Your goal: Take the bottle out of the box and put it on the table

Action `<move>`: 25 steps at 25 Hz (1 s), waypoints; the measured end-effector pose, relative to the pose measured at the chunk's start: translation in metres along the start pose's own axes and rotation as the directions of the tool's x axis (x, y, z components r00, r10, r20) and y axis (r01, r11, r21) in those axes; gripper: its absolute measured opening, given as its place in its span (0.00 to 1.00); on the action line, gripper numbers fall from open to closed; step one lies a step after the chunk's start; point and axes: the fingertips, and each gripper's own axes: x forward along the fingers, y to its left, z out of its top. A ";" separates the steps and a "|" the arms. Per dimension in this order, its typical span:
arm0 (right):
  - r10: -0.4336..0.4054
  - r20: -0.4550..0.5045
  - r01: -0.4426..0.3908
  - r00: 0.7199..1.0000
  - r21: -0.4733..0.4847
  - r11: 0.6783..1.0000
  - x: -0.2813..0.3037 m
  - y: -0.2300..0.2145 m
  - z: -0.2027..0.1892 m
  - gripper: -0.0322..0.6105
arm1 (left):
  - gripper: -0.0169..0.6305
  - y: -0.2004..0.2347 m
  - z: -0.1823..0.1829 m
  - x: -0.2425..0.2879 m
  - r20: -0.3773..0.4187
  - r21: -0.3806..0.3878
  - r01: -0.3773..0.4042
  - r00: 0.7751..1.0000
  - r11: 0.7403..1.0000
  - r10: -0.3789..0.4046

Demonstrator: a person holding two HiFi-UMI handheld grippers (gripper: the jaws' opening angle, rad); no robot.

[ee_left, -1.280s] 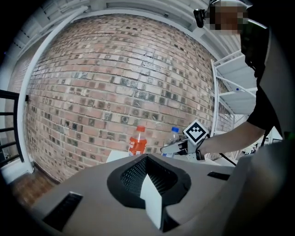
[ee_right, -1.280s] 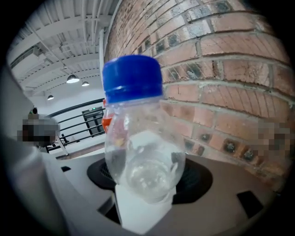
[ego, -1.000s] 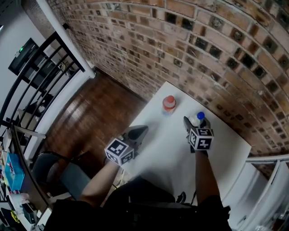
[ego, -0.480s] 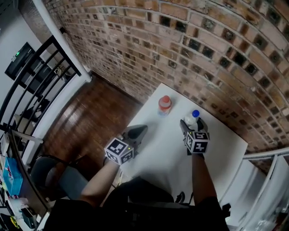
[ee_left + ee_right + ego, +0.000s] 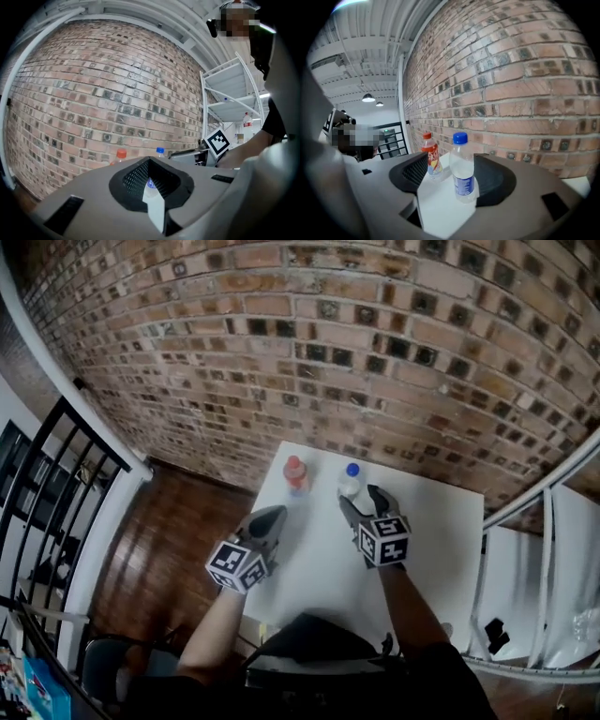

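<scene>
White table [image 5: 431, 521], brick wall [image 5: 375, 352] behind. Right gripper [image 5: 360, 498] jaws, just closing, stand apart around the upright blue-capped bottle [image 5: 352, 480], not pressing it. Left gripper [image 5: 269, 518] jaws are together, empty.

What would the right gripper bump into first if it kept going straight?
Probably the clear blue-capped bottle, standing just ahead in line with the gap of the right gripper's open jaws, which have just been closing slightly.

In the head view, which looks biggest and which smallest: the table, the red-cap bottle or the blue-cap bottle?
1. table
2. blue-cap bottle and red-cap bottle: they look about the same size, so I won't rank them.
</scene>
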 end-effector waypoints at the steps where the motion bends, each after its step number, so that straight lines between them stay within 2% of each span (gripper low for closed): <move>1: 0.007 0.038 -0.008 0.999 0.022 1.000 -0.011 0.005 0.009 0.53 | 0.03 -0.005 0.005 0.000 0.010 0.003 0.015 1.000 1.000 -0.015; 3: 0.032 0.128 -0.041 0.991 0.062 0.997 -0.037 0.017 0.029 0.51 | 0.03 -0.016 0.013 0.001 0.028 0.007 0.047 0.998 0.999 -0.047; 5: 0.055 0.194 -0.065 0.979 0.046 0.997 -0.062 0.031 0.043 0.51 | 0.03 -0.029 0.020 -0.001 0.043 0.011 0.082 0.996 0.997 -0.083; 9: 0.068 0.240 -0.062 0.968 -0.033 0.998 -0.102 0.061 0.048 0.51 | 0.03 -0.050 0.024 -0.015 0.047 0.023 0.146 0.988 0.989 -0.147; 13: 0.056 0.271 -0.067 0.961 0.032 0.997 -0.134 0.082 0.040 0.50 | 0.03 -0.064 0.024 -0.037 0.044 0.007 0.185 0.982 0.983 -0.185; 14: 0.035 0.284 -0.049 0.958 0.041 0.998 -0.144 0.087 0.038 0.46 | 0.03 -0.068 0.023 -0.042 0.044 0.002 0.197 0.979 0.980 -0.197; 15: 0.005 0.297 -0.019 0.955 0.043 0.999 -0.155 0.090 0.036 0.34 | 0.03 -0.073 0.023 -0.048 0.043 -0.002 0.211 0.977 0.978 -0.211; 16: -0.028 0.305 0.017 0.952 0.039 0.999 -0.165 0.093 0.034 0.26 | 0.03 -0.079 0.022 -0.055 0.042 -0.004 0.226 0.973 0.974 -0.226; 18: -0.084 0.302 0.086 0.950 0.008 0.996 -0.183 0.102 0.029 0.22 | 0.03 -0.091 0.023 -0.067 0.041 -0.005 0.259 0.965 0.966 -0.258; 19: -0.102 0.295 0.112 0.950 -0.015 0.994 -0.190 0.108 0.025 0.13 | 0.03 -0.096 0.024 -0.073 0.044 -0.004 0.274 0.961 0.962 -0.273; 21: -0.124 0.278 0.145 0.953 -0.056 0.988 -0.202 0.120 0.014 0.10 | 0.03 -0.107 0.025 -0.084 0.052 -0.005 0.305 0.951 0.952 -0.304; 22: -0.138 0.265 0.160 0.955 -0.067 0.985 -0.207 0.125 0.007 0.05 | 0.03 -0.113 0.024 -0.090 0.053 -0.009 0.321 0.946 0.947 -0.320; 25: -0.193 0.228 0.210 0.954 -0.054 0.976 -0.221 0.136 -0.015 0.05 | 0.03 -0.127 0.019 -0.104 0.047 -0.028 0.364 0.931 0.931 -0.362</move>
